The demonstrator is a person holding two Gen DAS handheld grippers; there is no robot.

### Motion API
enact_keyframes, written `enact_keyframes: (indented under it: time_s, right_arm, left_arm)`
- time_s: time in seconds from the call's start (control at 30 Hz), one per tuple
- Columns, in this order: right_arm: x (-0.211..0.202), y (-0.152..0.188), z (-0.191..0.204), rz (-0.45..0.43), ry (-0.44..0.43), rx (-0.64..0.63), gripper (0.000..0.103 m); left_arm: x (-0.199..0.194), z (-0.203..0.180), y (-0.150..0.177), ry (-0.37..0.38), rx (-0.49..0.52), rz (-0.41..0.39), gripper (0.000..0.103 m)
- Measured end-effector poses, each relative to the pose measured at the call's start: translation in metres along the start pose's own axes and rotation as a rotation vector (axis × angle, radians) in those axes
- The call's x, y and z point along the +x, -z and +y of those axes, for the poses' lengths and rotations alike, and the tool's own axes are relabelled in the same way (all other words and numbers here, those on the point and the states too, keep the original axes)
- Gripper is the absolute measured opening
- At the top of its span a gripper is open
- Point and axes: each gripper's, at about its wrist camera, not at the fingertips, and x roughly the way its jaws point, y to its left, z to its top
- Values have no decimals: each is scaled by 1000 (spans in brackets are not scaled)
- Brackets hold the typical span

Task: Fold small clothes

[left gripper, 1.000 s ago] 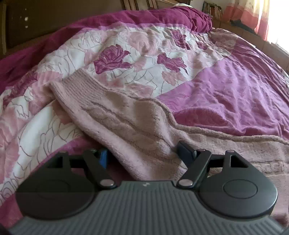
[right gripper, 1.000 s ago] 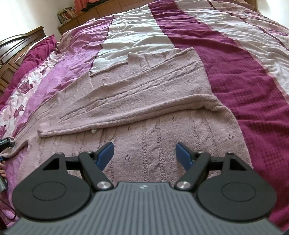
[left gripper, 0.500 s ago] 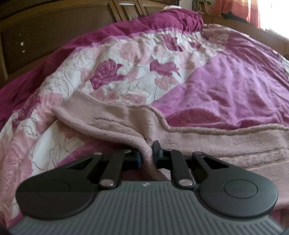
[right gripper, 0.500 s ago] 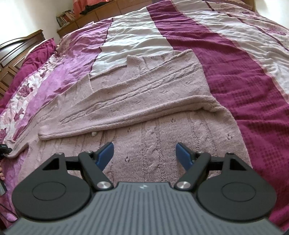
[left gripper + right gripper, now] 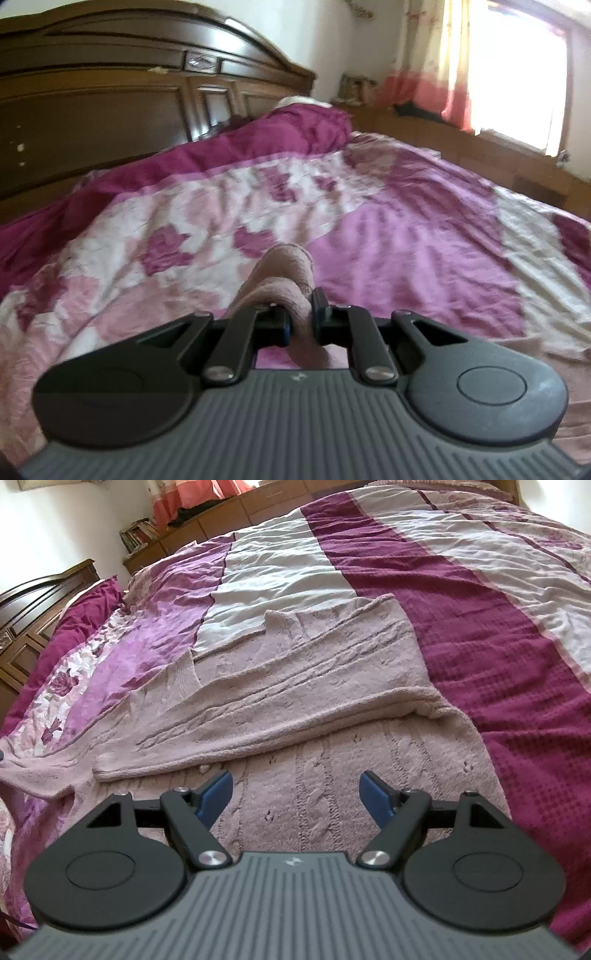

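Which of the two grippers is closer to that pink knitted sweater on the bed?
Left. The left gripper is shut on a bunched fold of the sweater, so it touches it. The right gripper hangs open above the sweater's front panel, gripping nothing.

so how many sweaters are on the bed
1: a pink knit sweater spread on the bedspread, one sleeve folded across its body, the other sleeve's end pinched in the left gripper.
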Motion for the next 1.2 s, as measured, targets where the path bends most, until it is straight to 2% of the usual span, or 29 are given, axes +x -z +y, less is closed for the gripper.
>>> enact_keyframes:
  time_s: [0.17, 0.3, 0.67, 0.9, 1.2]
  right_arm:
    - [-1, -1, -4, -7, -2, 17, 81]
    - [-2, 0, -6, -9, -4, 26, 81]
    - [-3, 1, -10, -17, -7, 41, 81]
    - [-2, 2, -10, -12, -10, 38, 81]
    - [0, 3, -13, -5, -6, 47, 81]
  left_arm:
    - [-18, -27, -8, 125, -32, -13, 14]
    - [-29, -57, -5, 213, -14, -7, 14]
    - [-37, -131, 35, 368, 71, 65, 14]
    - [-30, -168, 70, 432, 167, 150, 14]
    - [-15, -184, 111, 450, 244, 273, 15]
